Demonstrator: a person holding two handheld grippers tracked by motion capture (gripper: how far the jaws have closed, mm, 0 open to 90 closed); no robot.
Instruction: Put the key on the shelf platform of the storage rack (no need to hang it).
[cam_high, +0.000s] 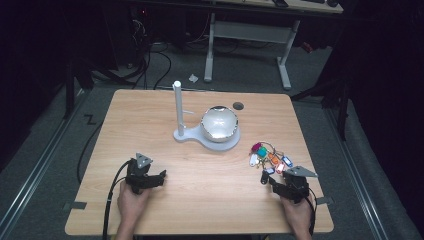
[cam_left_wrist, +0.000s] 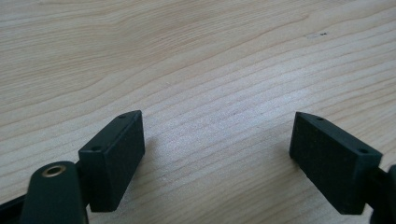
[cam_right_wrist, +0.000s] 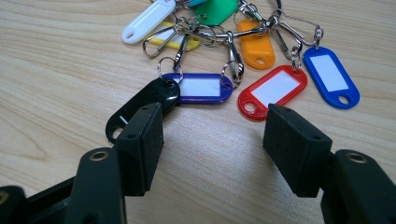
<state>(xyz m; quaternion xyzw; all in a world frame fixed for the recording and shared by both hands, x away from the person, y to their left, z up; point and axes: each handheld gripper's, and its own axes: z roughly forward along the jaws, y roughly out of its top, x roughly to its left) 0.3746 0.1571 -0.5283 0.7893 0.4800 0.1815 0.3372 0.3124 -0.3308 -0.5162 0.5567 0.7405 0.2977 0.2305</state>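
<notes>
Both grippers sit low on the wooden worktop (cam_high: 200, 165) near its front edge: left gripper (cam_high: 161, 176) at the left with jaws spread wide over bare wood, holding nothing. Right gripper (cam_right_wrist: 212, 135) at the right, jaws also wide apart and empty, its left jaw overlapping the black tag (cam_right_wrist: 144, 105) of a bunch of coloured key tags (cam_high: 270, 156) lying just ahead, with purple tag (cam_right_wrist: 201, 87), red tag (cam_right_wrist: 273, 91) and blue tag (cam_right_wrist: 330, 76) nearest the jaws. Mid-worktop, well apart from both, a white stand (cam_high: 178, 107) with upright post and a shiny silver dome (cam_high: 219, 123) on its base.
</notes>
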